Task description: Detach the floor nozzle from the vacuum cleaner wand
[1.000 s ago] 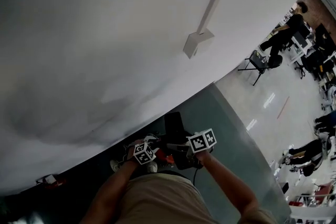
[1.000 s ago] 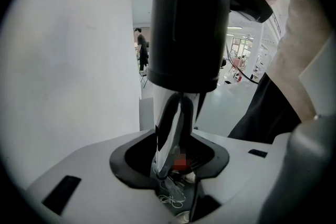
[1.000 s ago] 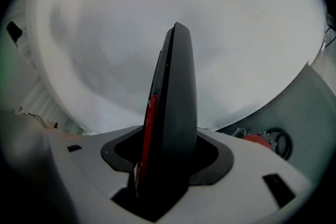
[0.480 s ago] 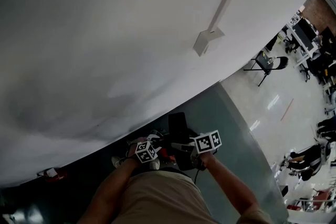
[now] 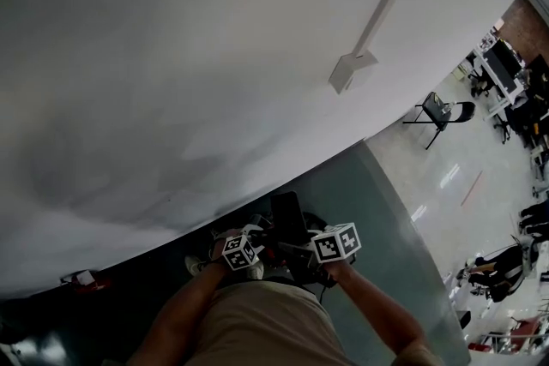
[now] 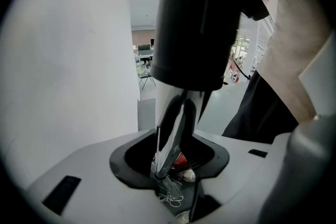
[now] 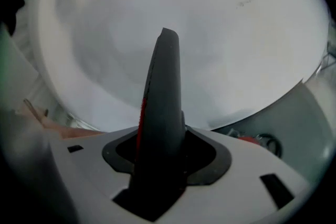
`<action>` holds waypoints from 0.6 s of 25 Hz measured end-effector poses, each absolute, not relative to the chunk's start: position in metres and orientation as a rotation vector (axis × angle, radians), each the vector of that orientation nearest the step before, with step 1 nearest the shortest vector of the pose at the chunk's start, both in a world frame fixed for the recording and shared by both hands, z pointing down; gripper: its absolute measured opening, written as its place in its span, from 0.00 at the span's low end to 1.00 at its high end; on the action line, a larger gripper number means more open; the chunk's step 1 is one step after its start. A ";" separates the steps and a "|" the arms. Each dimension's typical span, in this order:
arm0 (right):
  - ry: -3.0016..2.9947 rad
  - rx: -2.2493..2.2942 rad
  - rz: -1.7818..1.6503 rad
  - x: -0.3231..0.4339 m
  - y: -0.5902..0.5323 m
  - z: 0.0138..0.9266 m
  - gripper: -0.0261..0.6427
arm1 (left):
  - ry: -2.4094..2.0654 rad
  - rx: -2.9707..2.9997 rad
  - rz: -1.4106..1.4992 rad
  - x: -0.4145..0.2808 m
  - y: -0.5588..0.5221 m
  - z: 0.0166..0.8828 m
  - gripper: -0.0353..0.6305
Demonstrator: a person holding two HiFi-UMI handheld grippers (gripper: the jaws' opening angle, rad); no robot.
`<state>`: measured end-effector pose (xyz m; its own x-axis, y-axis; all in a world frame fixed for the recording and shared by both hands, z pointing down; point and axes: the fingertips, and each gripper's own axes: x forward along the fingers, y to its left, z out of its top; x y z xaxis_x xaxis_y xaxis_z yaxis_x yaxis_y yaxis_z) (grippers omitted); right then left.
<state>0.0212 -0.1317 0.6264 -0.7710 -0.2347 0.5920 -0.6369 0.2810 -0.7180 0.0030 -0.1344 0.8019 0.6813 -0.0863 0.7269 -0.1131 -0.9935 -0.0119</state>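
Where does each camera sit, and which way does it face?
Head view: on the person's head, looking down past a white wall; both forearms, left gripper and right gripper show.
Left gripper view: on that gripper, along jaws clamped on the shiny wand; beige clothing at right.
Right gripper view: along jaws, just closing, on a black vacuum part; no body clear.
Shared: the wall, in all three.

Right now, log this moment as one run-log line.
left gripper: shut on chrome wand | right gripper: jaws just been closing, now on black red-striped part | detach step: cannot tell
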 end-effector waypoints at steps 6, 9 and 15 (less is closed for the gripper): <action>-2.183 0.807 1.466 0.020 -0.130 0.623 0.38 | -0.157 2.851 1.257 0.002 -0.132 0.801 0.29; -2.226 0.717 1.568 0.027 -0.129 0.624 0.38 | -0.229 2.847 1.227 0.004 -0.129 0.800 0.29; -2.192 0.773 1.432 0.023 -0.120 0.620 0.38 | -0.216 2.825 1.256 0.002 -0.123 0.799 0.29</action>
<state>0.0226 -0.1197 0.6199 -0.7629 -0.2256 0.6059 -0.6455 0.3193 -0.6938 0.0018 -0.1229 0.7989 0.6620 -0.1096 0.7414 -0.1445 -0.9894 -0.0172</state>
